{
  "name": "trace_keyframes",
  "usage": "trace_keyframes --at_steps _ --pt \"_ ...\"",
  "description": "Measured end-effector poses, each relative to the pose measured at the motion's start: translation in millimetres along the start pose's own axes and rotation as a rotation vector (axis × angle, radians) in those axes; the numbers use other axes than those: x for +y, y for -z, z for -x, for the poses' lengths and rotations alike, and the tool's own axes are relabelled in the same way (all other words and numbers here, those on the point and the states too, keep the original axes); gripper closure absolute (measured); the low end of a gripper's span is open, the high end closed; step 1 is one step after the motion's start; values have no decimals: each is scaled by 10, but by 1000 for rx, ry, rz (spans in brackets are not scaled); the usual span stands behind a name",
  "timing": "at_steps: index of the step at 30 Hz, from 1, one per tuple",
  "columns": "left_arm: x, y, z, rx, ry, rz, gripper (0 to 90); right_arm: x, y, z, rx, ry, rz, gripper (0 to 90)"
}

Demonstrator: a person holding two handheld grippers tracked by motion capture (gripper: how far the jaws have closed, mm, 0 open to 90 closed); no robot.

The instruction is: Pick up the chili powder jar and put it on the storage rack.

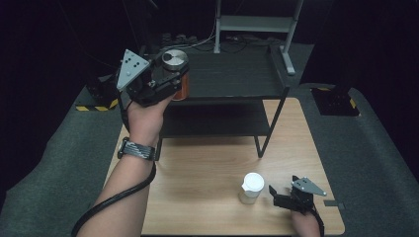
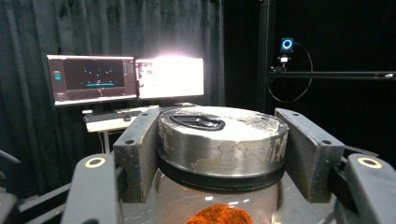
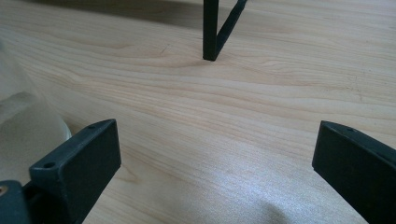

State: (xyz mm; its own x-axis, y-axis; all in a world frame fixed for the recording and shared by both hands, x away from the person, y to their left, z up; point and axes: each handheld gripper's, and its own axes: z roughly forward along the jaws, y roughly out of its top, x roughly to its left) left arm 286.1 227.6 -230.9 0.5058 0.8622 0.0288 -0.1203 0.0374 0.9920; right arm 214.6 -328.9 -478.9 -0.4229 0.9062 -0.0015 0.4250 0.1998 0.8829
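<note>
At shelf edge: left gripper (image 1: pixel 170 74) clamps metal-lidded jar (image 1: pixel 176 66) | right gripper (image 1: pixel 281 192) wide, beside white-capped bottle (image 1: pixel 251 187)

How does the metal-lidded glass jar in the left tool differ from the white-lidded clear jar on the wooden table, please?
The metal-lidded glass jar has a scuffed grey lid; the white-lidded clear jar has a clean white one. The first is clamped in the left tool near the black shelf; the second stands free on the wooden table beside the open right tool. The first holds orange-brown powder. Both are upright.
</note>
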Motion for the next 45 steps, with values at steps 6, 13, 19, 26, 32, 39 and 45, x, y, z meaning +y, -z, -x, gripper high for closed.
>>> trace_keyframes --at_steps 6,13,19,26,32,39,45 --pt "-22 -134 14 6 9 -9 348 -3 1 9 4 1 2 1" --pt "-46 -244 9 18 23 -15 348 -7 3 13 6 -1 4 1" --pt "-81 -320 -19 32 35 -18 348 -8 4 10 6 1 4 1" --pt "-115 -380 -8 38 29 -29 349 -10 5 16 10 0 5 1" --pt "-127 -396 9 39 29 -25 349 -11 5 23 12 0 6 1" --pt "-142 -406 3 37 34 -24 348 -10 5 21 12 0 6 1" --pt "-143 -412 6 32 30 -27 348 -12 6 27 13 -2 7 1"
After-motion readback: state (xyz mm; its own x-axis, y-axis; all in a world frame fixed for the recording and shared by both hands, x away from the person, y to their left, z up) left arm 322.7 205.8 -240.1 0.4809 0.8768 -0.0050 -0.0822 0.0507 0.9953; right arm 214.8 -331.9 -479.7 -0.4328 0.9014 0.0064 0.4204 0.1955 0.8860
